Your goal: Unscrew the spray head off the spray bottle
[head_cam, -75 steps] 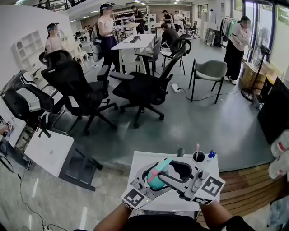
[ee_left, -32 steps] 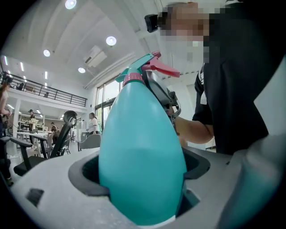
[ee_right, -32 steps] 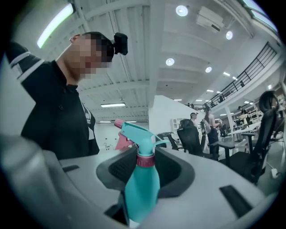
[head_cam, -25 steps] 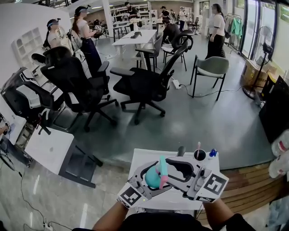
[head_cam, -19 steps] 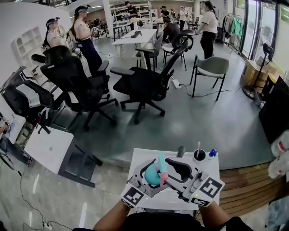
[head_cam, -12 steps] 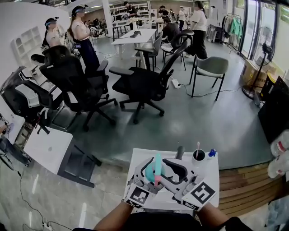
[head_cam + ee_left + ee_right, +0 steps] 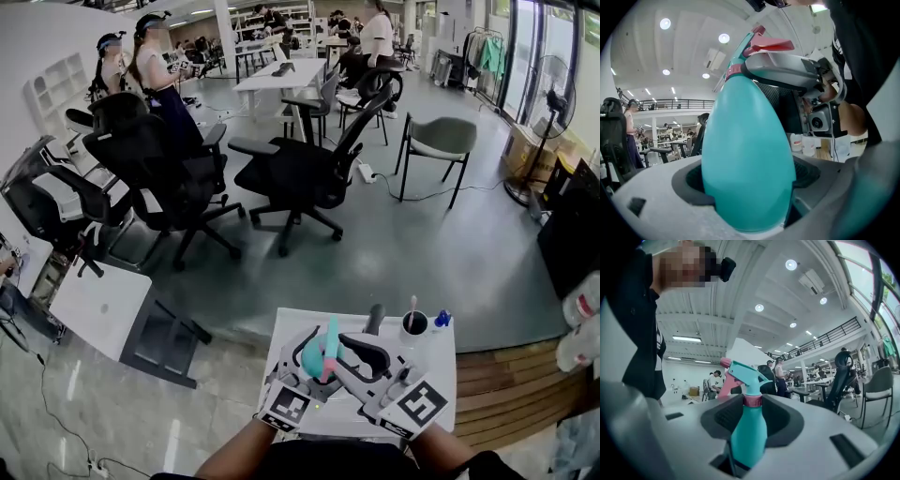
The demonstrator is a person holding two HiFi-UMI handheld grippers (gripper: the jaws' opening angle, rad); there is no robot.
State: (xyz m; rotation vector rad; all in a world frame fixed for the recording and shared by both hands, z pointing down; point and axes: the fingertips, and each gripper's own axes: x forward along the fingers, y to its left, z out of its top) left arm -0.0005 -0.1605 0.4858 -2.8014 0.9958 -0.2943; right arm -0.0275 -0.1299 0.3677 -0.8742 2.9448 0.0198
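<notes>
The teal spray bottle (image 7: pixel 313 357) is held up over the white table (image 7: pixel 281 330), between the two grippers. My left gripper (image 7: pixel 307 367) is shut on its round body (image 7: pixel 747 154). The spray head (image 7: pixel 743 372), with its pink collar (image 7: pixel 752 401) and pink trigger (image 7: pixel 771 45), stands above the jaws. My right gripper (image 7: pixel 752 414) has the neck between its jaws, which have just been closing. A gap still shows on each side of the collar. In the left gripper view, the right gripper (image 7: pixel 787 70) sits at the collar.
At the table's far edge stand a dark cup with a pen (image 7: pixel 412 323), a small blue thing (image 7: pixel 441 319) and a grey post (image 7: pixel 375 316). Black office chairs (image 7: pixel 300 178) fill the floor beyond. A wooden platform (image 7: pixel 506 384) lies to the right.
Both grippers have shifted a little left and down with the bottle. The spray head, tilted right three seconds ago, now stands nearly upright. People in the background have walked on.
</notes>
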